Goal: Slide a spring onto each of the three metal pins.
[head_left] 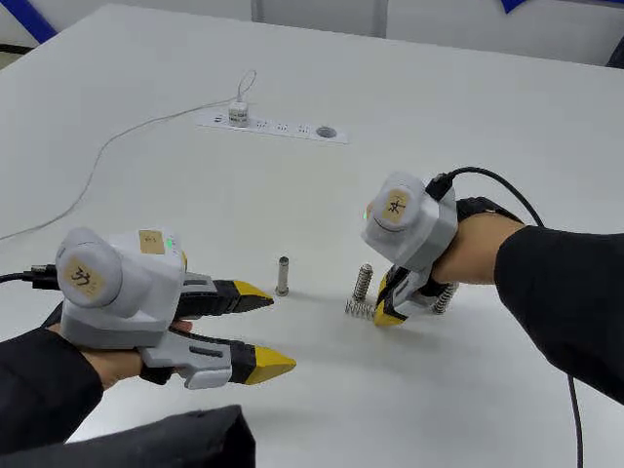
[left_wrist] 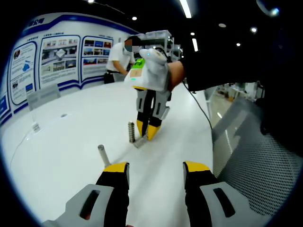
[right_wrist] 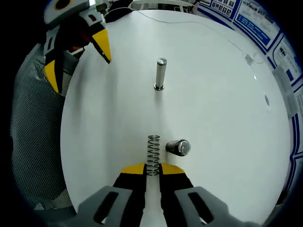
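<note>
To lift the loose spring [right_wrist: 153,151] lying flat on the worktop [head_left: 439,127], reaches down with the right gripper [right_wrist: 153,171], tips pointing at the worktop. Looks pressed nearly together on the near end of that spring, pinching it there. Grabs the end and not the middle, most likely to leave the far end free for sliding over a pin.

Holds the left gripper [head_left: 261,327] low and off to the side, spread wide, with nothing inside. Sits well apart from the springs, maybe waiting, maybe ready to steady a pin.

Shows one bare pin [head_left: 283,276] standing straight up between the two grippers, no spring on it yet. Looks like the next home for the pinched spring. Shows a second pin [head_left: 363,282] just beside the loose spring, already wearing a spring. Shows a third spring [head_left: 446,297] too, close behind the right gripper in the head view, leaning and half hidden; cannot tell about a pin inside it.

Counts as one pin done for sure, one bare, one not clear. Calls for care on the lift: thin and bendy, easy to squash or flick away. Calls for lining up right over the top of the bare pin before letting the spring slide down.

Has a power strip [head_left: 273,126] and its cable [head_left: 117,146] far back, out of the way.
</note>
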### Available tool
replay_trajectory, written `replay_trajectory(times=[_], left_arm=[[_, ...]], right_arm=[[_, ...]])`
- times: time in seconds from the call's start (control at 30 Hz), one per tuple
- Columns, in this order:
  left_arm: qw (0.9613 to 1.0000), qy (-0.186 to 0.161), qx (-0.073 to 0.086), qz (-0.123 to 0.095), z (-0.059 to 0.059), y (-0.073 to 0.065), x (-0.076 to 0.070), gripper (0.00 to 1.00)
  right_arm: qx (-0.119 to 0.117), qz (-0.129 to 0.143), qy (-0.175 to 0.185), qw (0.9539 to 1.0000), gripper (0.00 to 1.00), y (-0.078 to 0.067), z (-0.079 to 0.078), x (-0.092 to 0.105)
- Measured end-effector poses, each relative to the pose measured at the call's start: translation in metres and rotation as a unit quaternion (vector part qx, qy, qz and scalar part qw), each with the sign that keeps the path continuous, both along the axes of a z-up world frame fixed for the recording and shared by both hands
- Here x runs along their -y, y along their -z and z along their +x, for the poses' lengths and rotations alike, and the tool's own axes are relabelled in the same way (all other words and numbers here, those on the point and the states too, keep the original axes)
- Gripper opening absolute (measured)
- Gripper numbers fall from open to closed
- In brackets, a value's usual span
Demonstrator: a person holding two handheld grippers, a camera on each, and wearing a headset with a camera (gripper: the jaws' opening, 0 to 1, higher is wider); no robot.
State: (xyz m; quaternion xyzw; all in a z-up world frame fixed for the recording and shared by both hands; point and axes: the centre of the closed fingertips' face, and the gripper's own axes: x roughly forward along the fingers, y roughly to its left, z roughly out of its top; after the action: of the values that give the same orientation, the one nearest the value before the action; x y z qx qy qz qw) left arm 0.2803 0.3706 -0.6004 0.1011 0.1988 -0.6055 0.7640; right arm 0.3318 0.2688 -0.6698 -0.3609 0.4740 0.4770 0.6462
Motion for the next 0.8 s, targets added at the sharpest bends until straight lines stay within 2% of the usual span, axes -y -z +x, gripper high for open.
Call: replay_trajectory(times=[0.2,0.3,0.43,0.63,0.8], left_arm=[[1.0000,0.006,0.003,0.005,0.000,0.002,0.002,0.46],[0.9999,0.009,0.005,0.006,0.001,0.001,0.002,0.45],[0.9999,0.011,0.010,0.005,0.002,-0.001,0.004,0.43],[0.9997,0.021,0.015,0.004,0.000,-0.004,0.007,0.39],[0.9995,0.026,0.018,0.001,-0.002,-0.006,0.009,0.35]], right_arm=[[-0.006,0.004,-0.017,0.9998,0.11,-0.014,-0.014,-0.010],[-0.009,0.023,-0.034,0.9991,0.11,-0.026,-0.025,-0.024],[-0.008,0.029,-0.059,0.9978,0.11,-0.035,-0.036,-0.037],[0.003,0.044,-0.086,0.9954,0.11,-0.051,-0.043,-0.057],[0.006,0.047,-0.106,0.9932,0.11,-0.056,-0.047,-0.067]])
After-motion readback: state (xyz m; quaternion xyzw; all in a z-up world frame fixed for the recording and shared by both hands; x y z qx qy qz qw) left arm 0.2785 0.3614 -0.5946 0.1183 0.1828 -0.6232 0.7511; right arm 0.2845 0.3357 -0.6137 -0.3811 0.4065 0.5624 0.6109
